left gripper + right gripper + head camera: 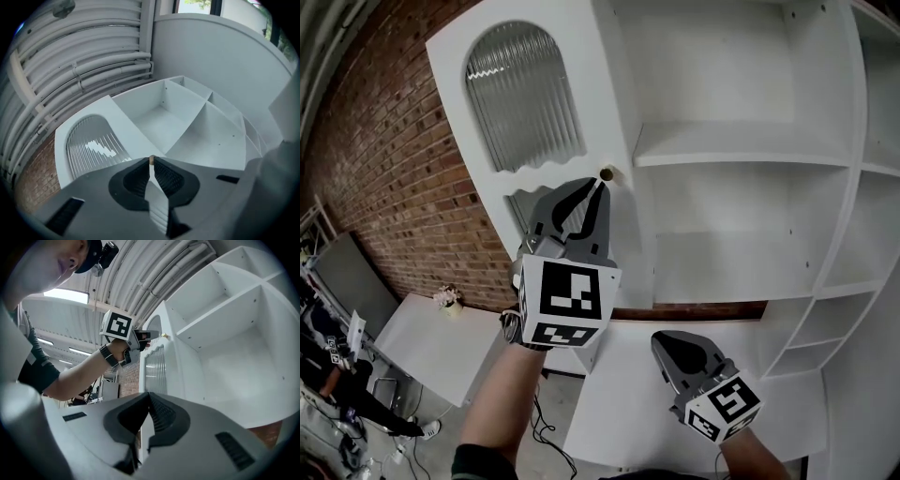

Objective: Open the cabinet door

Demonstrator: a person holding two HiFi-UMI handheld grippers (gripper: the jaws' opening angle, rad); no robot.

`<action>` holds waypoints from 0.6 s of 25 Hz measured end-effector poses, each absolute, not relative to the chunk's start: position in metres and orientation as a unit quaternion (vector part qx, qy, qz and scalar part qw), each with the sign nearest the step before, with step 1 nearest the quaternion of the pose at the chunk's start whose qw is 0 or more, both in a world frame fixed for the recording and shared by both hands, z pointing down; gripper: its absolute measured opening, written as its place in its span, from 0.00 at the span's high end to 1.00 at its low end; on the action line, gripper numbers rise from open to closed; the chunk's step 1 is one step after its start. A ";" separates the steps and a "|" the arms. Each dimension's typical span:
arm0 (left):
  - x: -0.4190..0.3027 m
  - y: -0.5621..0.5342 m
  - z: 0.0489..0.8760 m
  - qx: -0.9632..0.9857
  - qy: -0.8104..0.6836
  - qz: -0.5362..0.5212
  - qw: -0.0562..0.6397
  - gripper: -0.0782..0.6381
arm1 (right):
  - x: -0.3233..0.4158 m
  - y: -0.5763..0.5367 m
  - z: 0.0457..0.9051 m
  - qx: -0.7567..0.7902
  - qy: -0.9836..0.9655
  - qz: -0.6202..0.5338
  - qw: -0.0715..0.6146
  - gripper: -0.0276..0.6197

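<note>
Left tongs [598, 187] pinch the small door knob [607, 173] at 12 o'clock, mostly hidden; right tongs [660, 343] closed, empty.

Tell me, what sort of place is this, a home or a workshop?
Probably a workshop or lab hall, not a home: a bare brick wall, exposed pipes running along the ceiling with strip lights, and a white cabinet whose shelves are all empty.

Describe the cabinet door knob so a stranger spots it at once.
On the white cabinet by the brick wall, find the open door with the arched ribbed-glass pane. The knob sits on that door's edge nearest the shelves: the only small, round, brass-coloured thing amid white panels.
</note>
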State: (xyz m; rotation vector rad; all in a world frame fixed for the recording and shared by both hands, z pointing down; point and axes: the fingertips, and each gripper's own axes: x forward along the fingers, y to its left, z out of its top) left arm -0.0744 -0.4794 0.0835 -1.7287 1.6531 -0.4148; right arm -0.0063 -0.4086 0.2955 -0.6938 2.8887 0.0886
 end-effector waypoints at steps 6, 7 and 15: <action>-0.072 -0.496 0.083 -0.645 0.642 -0.207 0.360 0.79 | -0.006 -0.419 0.302 -0.223 0.971 0.020 0.085 0.95; -0.072 -0.498 0.083 -0.642 0.642 -0.212 0.362 0.78 | -0.006 -0.421 0.303 -0.221 0.971 0.019 0.085 0.95; -0.064 -0.509 0.080 -0.633 0.638 -0.233 0.371 0.76 | -0.004 -0.432 0.307 -0.214 0.973 0.015 0.081 0.95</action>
